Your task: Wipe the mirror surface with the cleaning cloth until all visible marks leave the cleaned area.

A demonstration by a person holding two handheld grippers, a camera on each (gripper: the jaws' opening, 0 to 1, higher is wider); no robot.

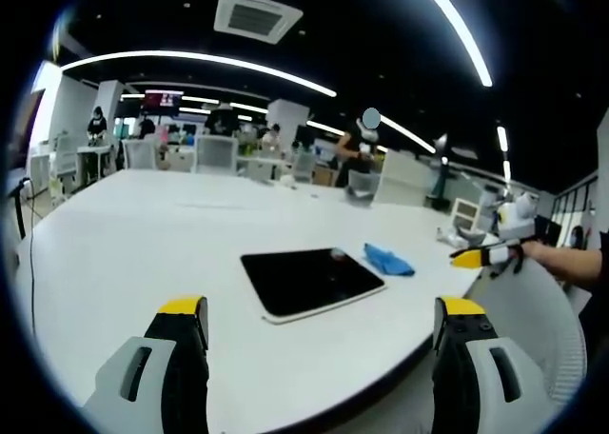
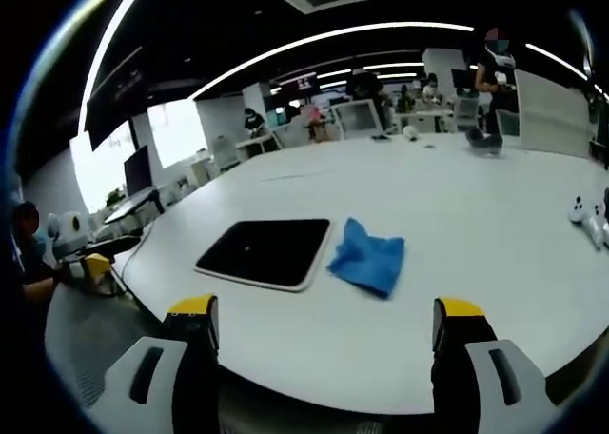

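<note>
Bright ceiling light strips [image 1: 190,61] glare on the white table [image 1: 143,234]; fisheye bends edges, distance soft

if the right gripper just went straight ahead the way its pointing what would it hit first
Probably the blue cleaning cloth, crumpled on the white table about midway between the open jaws. The mirror lies just left of that line. Depth is hard to judge.

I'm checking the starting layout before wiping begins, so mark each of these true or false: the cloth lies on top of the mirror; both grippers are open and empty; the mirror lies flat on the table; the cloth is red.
1. The blue cloth lies on the mirror. False: it lies beside it on the white table.
2. The left gripper and right gripper are open, empty. True.
3. The mirror lies flat. True.
4. The cloth is red. False: blue.
</note>
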